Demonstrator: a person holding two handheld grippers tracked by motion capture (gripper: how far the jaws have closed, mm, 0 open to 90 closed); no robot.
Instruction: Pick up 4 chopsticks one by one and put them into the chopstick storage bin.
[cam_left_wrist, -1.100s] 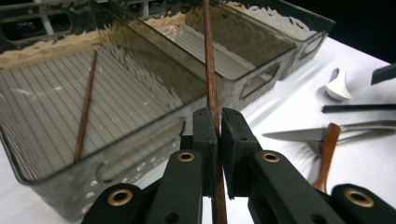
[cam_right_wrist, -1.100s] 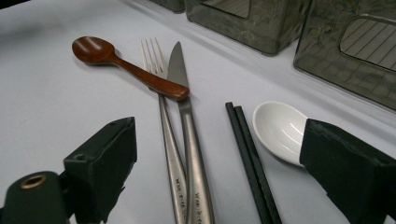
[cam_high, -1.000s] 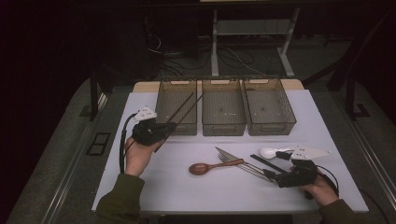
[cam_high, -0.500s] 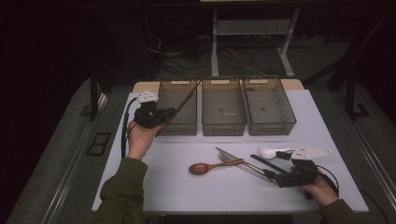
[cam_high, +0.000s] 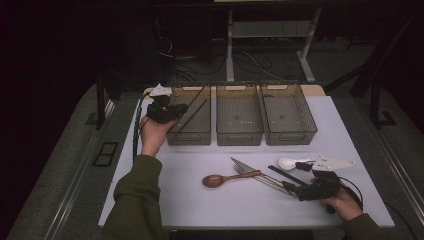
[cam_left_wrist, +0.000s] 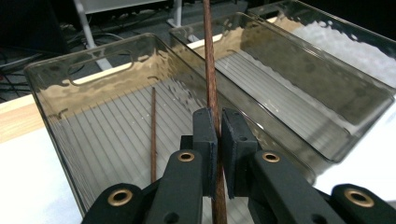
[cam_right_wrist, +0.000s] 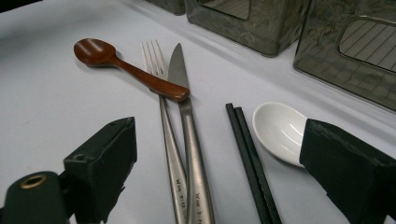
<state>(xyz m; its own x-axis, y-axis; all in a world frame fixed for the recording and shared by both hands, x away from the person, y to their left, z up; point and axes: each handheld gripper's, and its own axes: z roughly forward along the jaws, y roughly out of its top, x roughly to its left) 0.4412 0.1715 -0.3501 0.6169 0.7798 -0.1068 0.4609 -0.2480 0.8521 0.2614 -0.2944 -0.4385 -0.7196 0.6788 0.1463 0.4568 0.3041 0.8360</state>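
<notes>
The left gripper (cam_left_wrist: 215, 135) is squeezed shut on a brown stick (cam_left_wrist: 210, 70) (it looks like a chopstick). The stick runs straight up between the two jaws and sticks out past them. Under it is the left box (cam_left_wrist: 93, 51), and one more brown stick (cam_left_wrist: 153, 130) already lies flat on the floor of that box.

A moment ago this hand was lower down, by the front of the left box. Now it has gone up along the box's left side, toward the far left corner of the table (cam_high: 200, 210). The held stick leans over the box. I think the stick is about to be dropped in beside its twin, but it is not let go yet.

The right gripper (cam_right_wrist: 219, 158) is wide open and holds nothing. It has not moved from the near right corner of the table. Between its jaws lie a fork (cam_right_wrist: 163, 121) and a knife (cam_right_wrist: 180, 74), side by side and touching. A wooden spoon (cam_right_wrist: 135, 72) lies with its handle across both of them. Just beside them are two black chopsticks (cam_right_wrist: 247, 149) and a white spoon (cam_right_wrist: 278, 130).

The middle box (cam_high: 239, 137) and the right box (cam_high: 290, 137) look empty, so most of the sorting is probably still to do.
</notes>
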